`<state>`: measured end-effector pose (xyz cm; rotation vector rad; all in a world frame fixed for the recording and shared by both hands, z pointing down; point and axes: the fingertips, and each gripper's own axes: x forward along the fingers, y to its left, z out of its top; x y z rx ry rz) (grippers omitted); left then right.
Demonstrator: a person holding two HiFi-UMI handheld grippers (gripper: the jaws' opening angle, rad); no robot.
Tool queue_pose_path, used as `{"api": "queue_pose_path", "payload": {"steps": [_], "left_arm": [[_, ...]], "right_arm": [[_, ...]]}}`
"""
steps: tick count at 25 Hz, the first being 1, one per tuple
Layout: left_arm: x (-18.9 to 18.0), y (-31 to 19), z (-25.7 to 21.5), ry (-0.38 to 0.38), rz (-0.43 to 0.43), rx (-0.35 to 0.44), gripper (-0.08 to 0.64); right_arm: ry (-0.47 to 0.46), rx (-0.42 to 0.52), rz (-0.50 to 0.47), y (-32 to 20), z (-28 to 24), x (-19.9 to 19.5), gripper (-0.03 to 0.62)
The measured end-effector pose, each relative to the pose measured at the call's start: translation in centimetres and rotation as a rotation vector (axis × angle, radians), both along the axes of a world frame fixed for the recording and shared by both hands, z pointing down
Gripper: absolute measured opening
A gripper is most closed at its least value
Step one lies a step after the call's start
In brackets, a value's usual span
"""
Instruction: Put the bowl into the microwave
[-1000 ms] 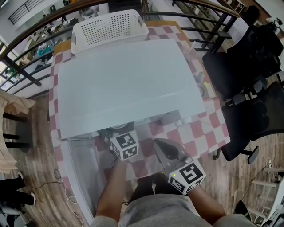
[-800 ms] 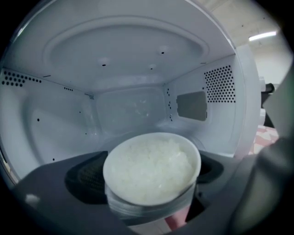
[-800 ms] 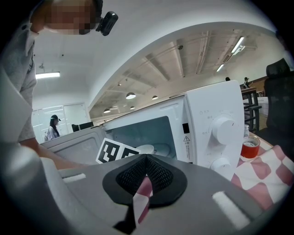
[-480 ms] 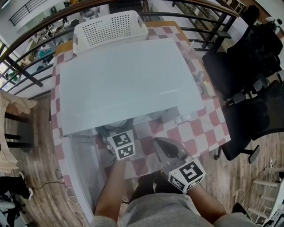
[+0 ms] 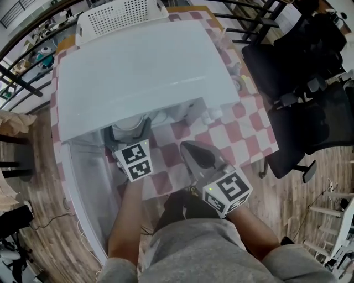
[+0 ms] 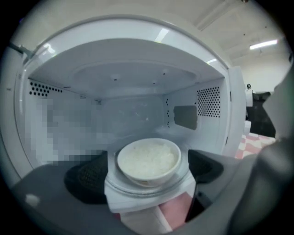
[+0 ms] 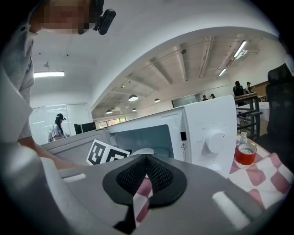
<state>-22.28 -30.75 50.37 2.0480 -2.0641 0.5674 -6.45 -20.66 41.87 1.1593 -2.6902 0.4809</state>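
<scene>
A white bowl (image 6: 148,159) full of rice rests on a glass plate (image 6: 183,180) just inside the mouth of the white microwave (image 5: 138,72). The microwave's door (image 5: 88,188) hangs open to the left. My left gripper (image 6: 146,170) is open, its dark pads (image 6: 87,176) flanking the bowl with a small gap on each side. From the head view the bowl (image 5: 130,122) shows beyond the left gripper (image 5: 131,145). My right gripper (image 7: 147,160) is shut on nothing and hovers over the checked cloth in front of the microwave (image 7: 211,133).
The table wears a red-and-white checked cloth (image 5: 238,138). A white perforated basket (image 5: 119,14) stands behind the microwave. A red-filled jar (image 7: 246,153) sits to the right of the microwave. Black office chairs (image 5: 293,77) crowd the table's right side.
The head view has shifted, so the microwave sits higher and further left. More of the bowl shows past the microwave's top edge, and the left gripper's cube lies farther from it. The right gripper holds its place.
</scene>
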Motion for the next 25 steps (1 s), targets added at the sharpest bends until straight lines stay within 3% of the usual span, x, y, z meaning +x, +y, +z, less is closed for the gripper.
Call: {"api": "queue_pose_path", "payload": {"steps": [8, 16, 20, 25], "left_arm": [[0.5, 2.9, -2.2, -0.010, -0.037, 0.028, 0.537], [3.4, 7.9, -4.1, 0.031, -0.069, 0.037, 0.537], [6.5, 11.0, -6.2, 0.048, -0.007, 0.066, 0.533], [11.5, 15.4, -11.1, 0.038, 0.139, 0.173, 0.425]], "right_arm": [[0.020, 0.044, 0.015, 0.5, -2.0, 4.0, 0.000], [0.023, 0.060, 0.022, 2.3, -3.7, 9.2, 0.000], [0.019, 0.072, 0.018, 3.8, -4.7, 11.3, 0.000], [-0.004, 0.087, 0.013, 5.4, -6.5, 13.7, 0.000]]}}
